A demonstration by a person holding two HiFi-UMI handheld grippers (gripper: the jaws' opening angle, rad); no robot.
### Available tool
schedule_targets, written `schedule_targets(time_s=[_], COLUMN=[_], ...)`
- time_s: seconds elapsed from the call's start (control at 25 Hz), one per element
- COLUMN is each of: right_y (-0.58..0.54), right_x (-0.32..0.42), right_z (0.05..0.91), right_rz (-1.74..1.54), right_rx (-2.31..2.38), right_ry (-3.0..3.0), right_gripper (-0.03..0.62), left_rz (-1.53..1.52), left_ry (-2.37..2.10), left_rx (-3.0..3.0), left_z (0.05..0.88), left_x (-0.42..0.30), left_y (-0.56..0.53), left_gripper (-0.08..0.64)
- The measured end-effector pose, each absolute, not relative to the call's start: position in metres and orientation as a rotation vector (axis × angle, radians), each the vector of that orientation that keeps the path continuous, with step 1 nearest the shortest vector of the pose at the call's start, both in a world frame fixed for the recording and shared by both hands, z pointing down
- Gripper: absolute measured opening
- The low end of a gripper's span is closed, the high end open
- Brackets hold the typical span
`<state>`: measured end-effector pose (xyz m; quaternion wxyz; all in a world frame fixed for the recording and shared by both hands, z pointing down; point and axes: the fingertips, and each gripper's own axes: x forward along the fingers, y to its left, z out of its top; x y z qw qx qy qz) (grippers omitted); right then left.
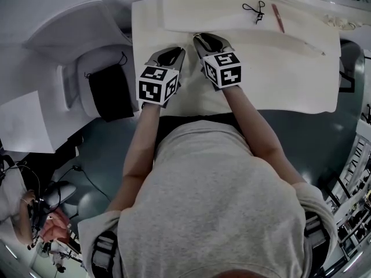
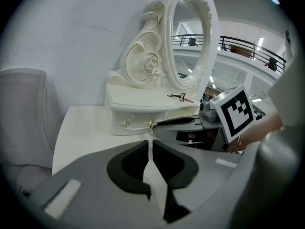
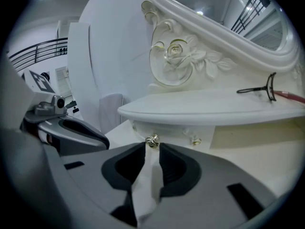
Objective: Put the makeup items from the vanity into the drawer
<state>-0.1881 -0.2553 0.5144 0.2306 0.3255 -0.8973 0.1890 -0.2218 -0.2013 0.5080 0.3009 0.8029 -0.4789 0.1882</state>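
A black eyelash curler [image 1: 255,10] and a red pencil [image 1: 278,17] lie on the raised shelf [image 2: 138,97] of the white vanity, under the oval mirror [image 2: 190,37]. The right gripper view shows the curler [image 3: 259,88] and pencil [image 3: 290,97] at the far right. Below the shelf is a drawer front with two small gold knobs. My right gripper [image 3: 152,147] is shut on the nearer knob [image 3: 152,140], its tips on either side of it. My left gripper [image 2: 150,142] hovers over the tabletop beside it, jaws together with nothing between them.
The white tabletop [image 1: 290,80] stretches right of both grippers, with a pale slim stick [image 1: 307,46] lying on it. A white chair with a black item [image 1: 110,91] on its seat stands at the left, close to the table edge. The person's torso fills the near side.
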Motion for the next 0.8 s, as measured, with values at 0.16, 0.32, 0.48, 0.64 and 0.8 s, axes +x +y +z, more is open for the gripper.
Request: schedule_targets(time_s=[0.16, 0.32, 0.48, 0.64, 0.8], right_y=[-0.248, -0.244, -0.228, -0.213, -0.205], right_x=[-0.182, -0.172, -0.159, -0.149, -0.133], right_z=[0.505, 0.488, 0.477, 0.465, 0.446], right_rz=[0.515, 0.495, 0.493, 0.465, 0.43], right_rx=[0.89, 0.854, 0.738, 0.622, 0.544], right_ry=[-2.488, -2.526, -2.549, -2.56, -2.562], right_gripper=[0.083, 0.083, 0.066, 0.009, 0.008], left_rz=[0.485, 0.438, 0.406, 0.382, 0.371], left_ry=[-1.282, -1.281, -1.294, -1.264, -1.288], left_rx=[2.135, 2.169, 2.188, 2.229, 2.266], left_z=[0.504, 0.492, 0.482, 0.471, 0.453], left_x=[-0.217, -0.208, -0.196, -0.179, -0.168], left_y=[-0.197, -0.197, -0.192, -0.189, -0.19], left_gripper=[0.037, 0.009, 0.009, 0.009, 0.009])
